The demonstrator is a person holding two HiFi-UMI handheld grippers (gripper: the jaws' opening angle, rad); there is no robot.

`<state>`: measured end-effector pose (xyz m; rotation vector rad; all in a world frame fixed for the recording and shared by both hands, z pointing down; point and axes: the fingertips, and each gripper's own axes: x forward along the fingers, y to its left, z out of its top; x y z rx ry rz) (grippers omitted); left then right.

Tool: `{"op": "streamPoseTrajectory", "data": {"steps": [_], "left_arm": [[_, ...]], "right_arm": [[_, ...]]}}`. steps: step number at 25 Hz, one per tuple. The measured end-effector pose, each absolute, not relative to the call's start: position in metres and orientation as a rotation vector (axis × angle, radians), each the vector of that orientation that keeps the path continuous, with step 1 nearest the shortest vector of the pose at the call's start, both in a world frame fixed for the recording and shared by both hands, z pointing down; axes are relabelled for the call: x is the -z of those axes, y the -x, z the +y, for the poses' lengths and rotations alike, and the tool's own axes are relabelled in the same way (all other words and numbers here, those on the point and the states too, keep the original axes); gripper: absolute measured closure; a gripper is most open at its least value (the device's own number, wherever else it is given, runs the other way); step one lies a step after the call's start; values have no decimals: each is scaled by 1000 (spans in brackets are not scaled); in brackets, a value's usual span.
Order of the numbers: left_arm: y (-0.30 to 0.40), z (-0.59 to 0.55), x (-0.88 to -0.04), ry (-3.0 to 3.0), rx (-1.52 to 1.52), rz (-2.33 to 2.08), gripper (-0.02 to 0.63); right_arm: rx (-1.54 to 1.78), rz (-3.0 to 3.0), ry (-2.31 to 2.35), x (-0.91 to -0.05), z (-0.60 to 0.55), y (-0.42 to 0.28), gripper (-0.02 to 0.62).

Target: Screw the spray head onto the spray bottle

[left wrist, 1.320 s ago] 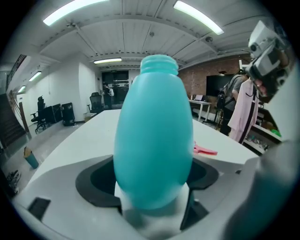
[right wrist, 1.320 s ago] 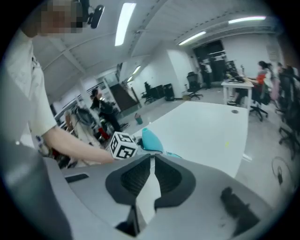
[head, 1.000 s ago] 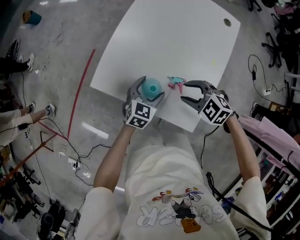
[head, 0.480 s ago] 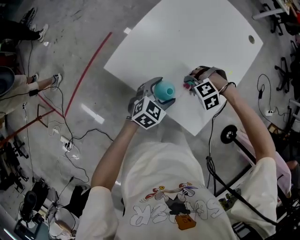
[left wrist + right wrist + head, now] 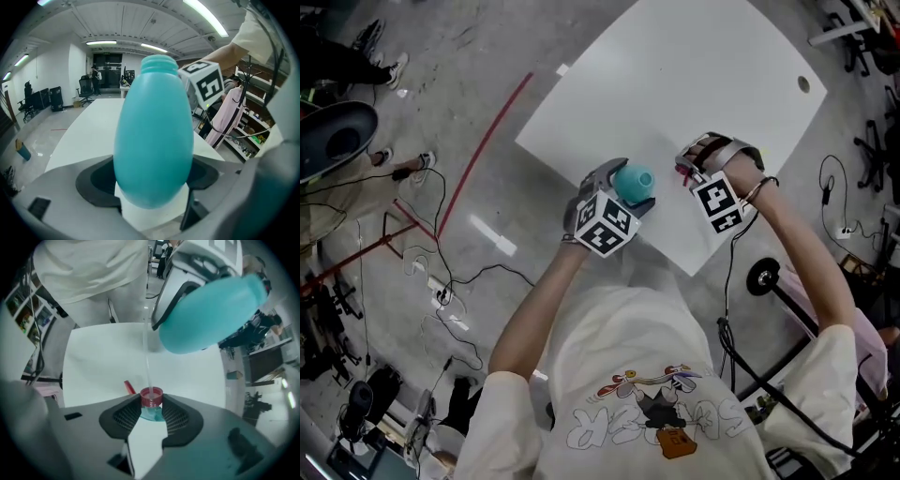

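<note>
I judge this the early middle of the job: both parts are in hand, but nothing is joined yet. My left gripper [image 5: 152, 182] has its fingers clamped on the lower body of the teal bottle [image 5: 154, 131] and holds it off the worktop [image 5: 694, 84], near its front edge. The threaded neck points away from the camera and is bare. My right gripper [image 5: 152, 409] points steeply down at the worktop just beside the bottle. Its fingers have just been closing and now pinch the red collar of the spray head [image 5: 152, 397] between the ribbed pads. The thin dip tube [image 5: 147, 364] runs out of the collar towards the bottle but stands well short of the neck. What remains, as I read it, is everything that counts: line the tube up with the neck, feed it in, seat the collar and turn it down. Several things I cannot make out. In the head view the right gripper's marker cube and the hand cover nearly all of the spray head. In the right gripper view the fingers hide the nozzle and most of the body, leaving only a red sliver of what may be the trigger [image 5: 129, 386]. I cannot tell whether the head rests on the worktop or is already clear of it. The tube's far end fades against the white surface. In the left gripper view the bottle blocks the spray head completely.
</note>
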<state>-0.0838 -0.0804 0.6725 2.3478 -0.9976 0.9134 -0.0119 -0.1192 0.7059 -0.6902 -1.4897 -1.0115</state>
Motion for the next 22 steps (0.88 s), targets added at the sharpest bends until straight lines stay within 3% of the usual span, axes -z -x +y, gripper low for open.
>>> {"op": "streamPoseTrajectory", "data": {"steps": [5,12,22], "left_arm": [[79,-92,-664,-2228,-985,-983,189],[18,-98,-570,-2247,-861,-839,189],[-18,-76,-541,-2288,-961,-691,189]], "right_arm": [[1407,-1360,272,-580,-188,21,459],[1839,-1060,-208,-401,-220,-11,459],[1942,-922,-318,-341,-207,-47,459]]}}
